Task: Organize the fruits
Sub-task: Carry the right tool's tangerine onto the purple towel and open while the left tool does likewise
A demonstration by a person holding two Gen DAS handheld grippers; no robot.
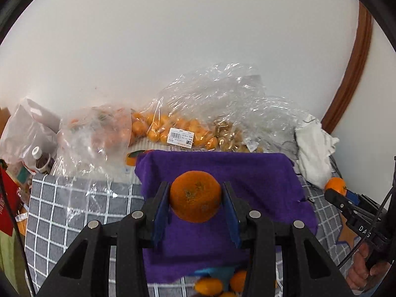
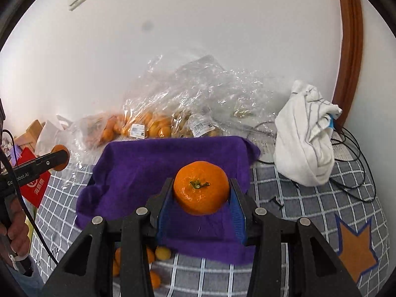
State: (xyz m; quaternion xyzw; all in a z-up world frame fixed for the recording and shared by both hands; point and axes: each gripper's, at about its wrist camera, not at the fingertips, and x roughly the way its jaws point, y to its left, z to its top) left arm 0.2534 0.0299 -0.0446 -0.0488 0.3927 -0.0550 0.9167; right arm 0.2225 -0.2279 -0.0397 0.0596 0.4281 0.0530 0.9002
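In the left wrist view, the left hand-held gripper is closed partway on a dull-skinned orange, its blue pads pressing the fruit's two sides, so the fruit sits squarely between the fingers and hangs above a purple cloth spread over the grey checked cover. A few loose small fruits lie near the bottom edge beside the cloth, and clear bags of oranges are heaped against the wall behind. Far right, the other gripper shows with its own fruit at the tip. In the right wrist view, the right hand-held gripper is likewise clamped on a glossy orange, stem uppermost, held between the blue pads over the same purple cloth, with a crumpled white cloth well off to the right. The step in hand looks like carrying: both fruits are picked and held in the air, not yet set down. The next move likely calls for bringing each one over its resting place, lowering it gently, then parting the fingers so it does not roll off.
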